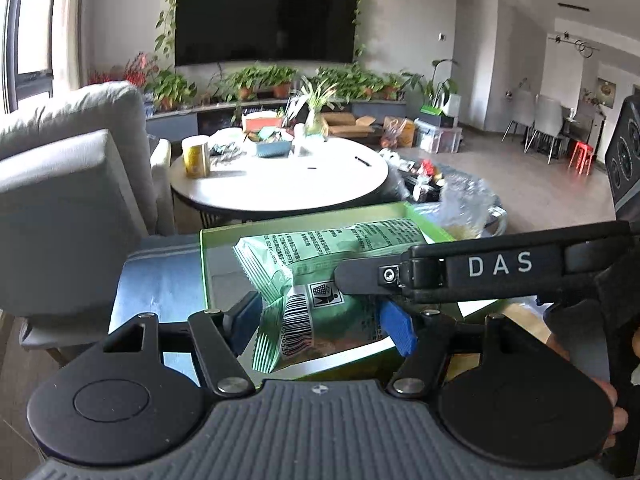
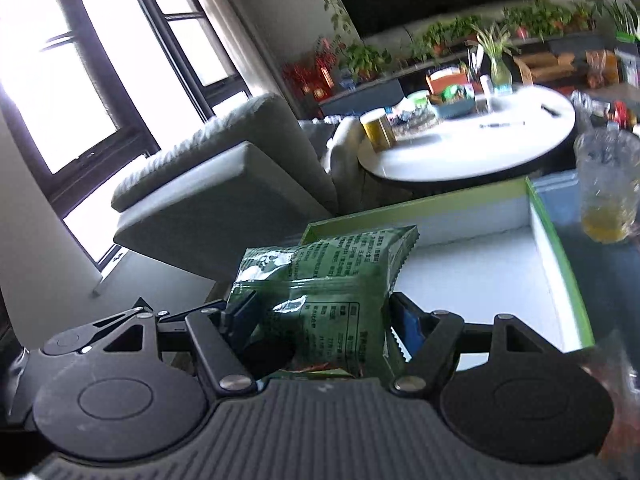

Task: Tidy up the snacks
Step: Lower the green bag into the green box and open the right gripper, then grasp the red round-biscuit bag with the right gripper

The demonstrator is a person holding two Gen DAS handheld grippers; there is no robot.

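In the left wrist view my left gripper (image 1: 320, 322) is shut on a green snack packet (image 1: 298, 320) with a barcode; a blue pad sits against each side of it. A paler green packet (image 1: 332, 244) lies just behind it, over a green-rimmed box (image 1: 205, 264). A black finger (image 1: 360, 276) of my right gripper reaches in from the right across the packets. In the right wrist view my right gripper (image 2: 324, 320) is shut on a dark green packet (image 2: 320, 280), held near the left end of the box (image 2: 560, 264), whose white floor is bare to the right.
A grey armchair (image 1: 68, 184) stands close on the left. Behind the box is a round white table (image 1: 280, 180) with a yellow can (image 1: 196, 156), a blue basket and a plant. A clear bag with yellow contents (image 2: 608, 192) sits right of the box.
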